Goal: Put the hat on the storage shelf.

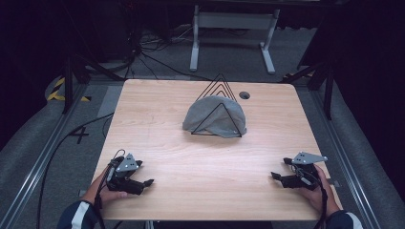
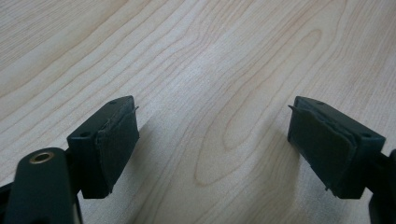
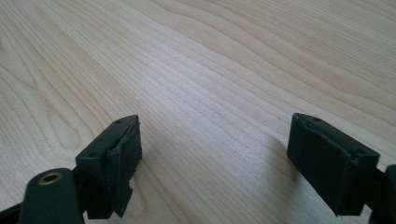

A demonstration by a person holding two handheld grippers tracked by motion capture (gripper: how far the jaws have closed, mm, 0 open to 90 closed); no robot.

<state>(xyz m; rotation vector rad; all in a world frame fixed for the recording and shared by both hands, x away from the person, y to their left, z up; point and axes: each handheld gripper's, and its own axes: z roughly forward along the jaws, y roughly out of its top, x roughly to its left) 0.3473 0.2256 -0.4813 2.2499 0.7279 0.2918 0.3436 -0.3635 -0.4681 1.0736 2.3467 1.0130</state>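
2 open claws (image 1: 150, 182), grey cloth (image 1: 215, 117) well beyond

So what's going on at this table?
A person sits at a wooden table with a hand-held claw in each hand. The left claw and the right claw rest near the front corners, both open with nothing between the jaws. Farther back, in the middle, a grey cloth is draped over a black wire rack of triangles. Neither claw touches it.

bare tabletop (image 1: 200, 167) lies between both near corners and the grey cloth (image 1: 215, 117) draped over a wire rack (image 1: 218, 86).
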